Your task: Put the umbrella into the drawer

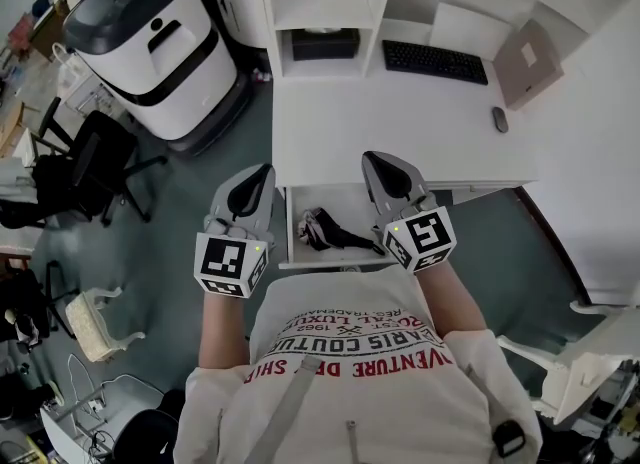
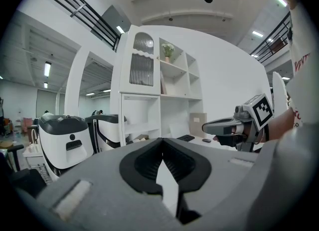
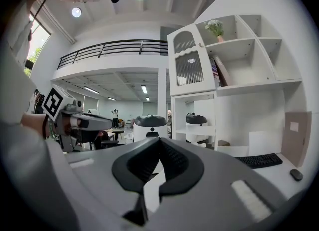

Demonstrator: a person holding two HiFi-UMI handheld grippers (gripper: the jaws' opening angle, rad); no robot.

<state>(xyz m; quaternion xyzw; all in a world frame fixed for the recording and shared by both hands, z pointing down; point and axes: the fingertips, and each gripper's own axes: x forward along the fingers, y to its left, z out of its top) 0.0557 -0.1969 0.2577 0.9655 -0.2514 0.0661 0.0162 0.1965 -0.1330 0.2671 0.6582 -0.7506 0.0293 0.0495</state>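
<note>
At the far left we see a white machine (image 1: 150, 42) with a dark lid, and a black chair (image 1: 100, 162) in front of it on the floor. Next comes our left gripper (image 1: 258, 184), held out level over the floor just left of the desk (image 1: 400, 122). Its jaws are pressed together with nothing between them. To its right the drawer (image 1: 340, 200) stands pulled out from under the desk, and the umbrella (image 1: 328, 231), dark and folded, lies inside it toward the front. The umbrella sits between our two grippers and below them, touching neither. Our right gripper (image 1: 380, 167) hovers over the drawer's right edge, clenched and empty too. Further right on the desk lie a keyboard (image 1: 434, 61) and a mouse (image 1: 499, 119).
</note>
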